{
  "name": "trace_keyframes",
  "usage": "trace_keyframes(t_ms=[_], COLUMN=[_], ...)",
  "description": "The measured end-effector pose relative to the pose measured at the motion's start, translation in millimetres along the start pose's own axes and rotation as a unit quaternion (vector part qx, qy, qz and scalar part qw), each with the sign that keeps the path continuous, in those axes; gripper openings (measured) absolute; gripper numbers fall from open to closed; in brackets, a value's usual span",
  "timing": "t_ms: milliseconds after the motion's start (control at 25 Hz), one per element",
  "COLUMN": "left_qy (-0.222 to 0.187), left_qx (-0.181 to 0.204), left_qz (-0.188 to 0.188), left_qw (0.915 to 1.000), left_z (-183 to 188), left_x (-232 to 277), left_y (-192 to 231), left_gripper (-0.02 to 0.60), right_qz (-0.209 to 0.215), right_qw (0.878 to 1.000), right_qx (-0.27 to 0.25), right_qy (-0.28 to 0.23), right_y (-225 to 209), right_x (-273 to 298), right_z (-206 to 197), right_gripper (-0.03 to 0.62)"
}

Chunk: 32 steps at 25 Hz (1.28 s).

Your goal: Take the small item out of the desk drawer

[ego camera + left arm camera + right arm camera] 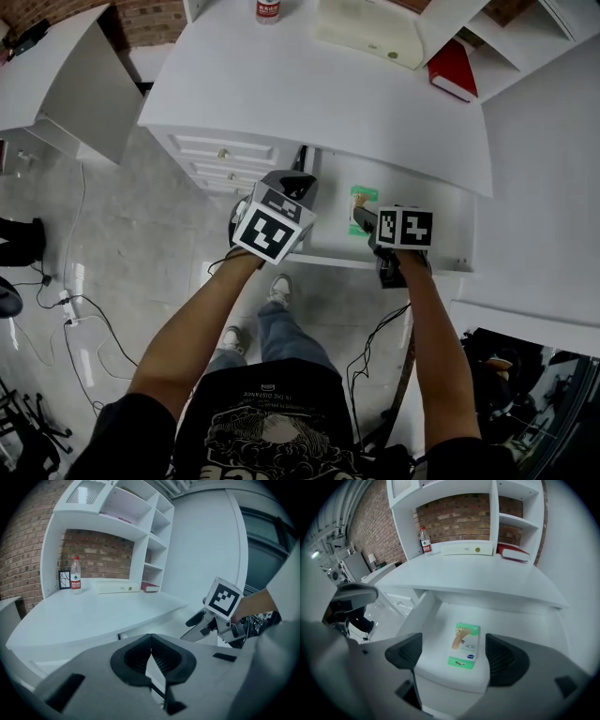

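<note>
Finding the box (464,645), green and white, lying flat on the floor of the pulled-out drawer (515,620), just ahead of the right gripper (454,656) and lower than it, sitting in the gap between its two jaws. Touching neither jaw.

Holding the right gripper's jaws spread wide, pinching nothing, hovering over the front part of the drawer.

Holding the left gripper (151,660) off to the right gripper's left, above the drawer's left edge, jaws pressed together at the tips with nothing between them.

Looking past both grippers to the white desk (309,94), its top jutting over the back of the drawer. Picking out, at the far back of that top, a bottle (424,541) with a red cap ahead and to the left of the right gripper, a flat cream case (466,549) straight ahead of it, and a red book (513,552) ahead and to its right, lying beside the shelf upright.

Showing, in the head view, grey floor (141,234) to the left of the left gripper, with black cables (84,309) trailing across it.
</note>
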<state>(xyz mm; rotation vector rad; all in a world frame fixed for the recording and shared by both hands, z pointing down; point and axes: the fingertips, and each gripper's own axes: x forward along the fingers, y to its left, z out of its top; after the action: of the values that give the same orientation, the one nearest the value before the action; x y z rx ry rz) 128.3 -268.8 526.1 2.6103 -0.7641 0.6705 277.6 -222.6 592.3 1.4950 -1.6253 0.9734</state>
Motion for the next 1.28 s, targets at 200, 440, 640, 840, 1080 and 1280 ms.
trace_keyframes(t_ms=[200,440,640,840,1080,1280], left_qy=[0.011,0.026,0.036,0.046,0.059,0.062], left_qx=[-0.011,-0.014,-0.018,-0.018,-0.015,-0.017], left_qz=[0.012,0.024,0.030,0.029,0.031,0.041], left_qw=[0.9998,0.9993,0.9988,0.9984,0.9976,0.9971], left_z=[-3,-8,-9,-11,-19,-20], left_x=[13,26,38,52,60,57], left_y=[5,9,11,8,7,14], left_gripper=[0.009,0.009,0.009,0.009,0.009,0.009], right_qz=[0.004,0.009,0.005,0.008,-0.003,-0.019], right_qw=[1.000,0.999,0.998,0.996,0.995,0.994], right_qx=[-0.002,0.015,0.019,0.028,0.047,0.048], right_qy=[0.027,0.048,0.067,0.085,0.090,0.098], right_y=[-9,-19,-28,-32,-33,-35], right_x=[31,61,81,98,114,120], right_z=[-2,-4,-13,-25,-33,-36], right_gripper=[0.433,0.439,0.445,0.454,0.457,0.436])
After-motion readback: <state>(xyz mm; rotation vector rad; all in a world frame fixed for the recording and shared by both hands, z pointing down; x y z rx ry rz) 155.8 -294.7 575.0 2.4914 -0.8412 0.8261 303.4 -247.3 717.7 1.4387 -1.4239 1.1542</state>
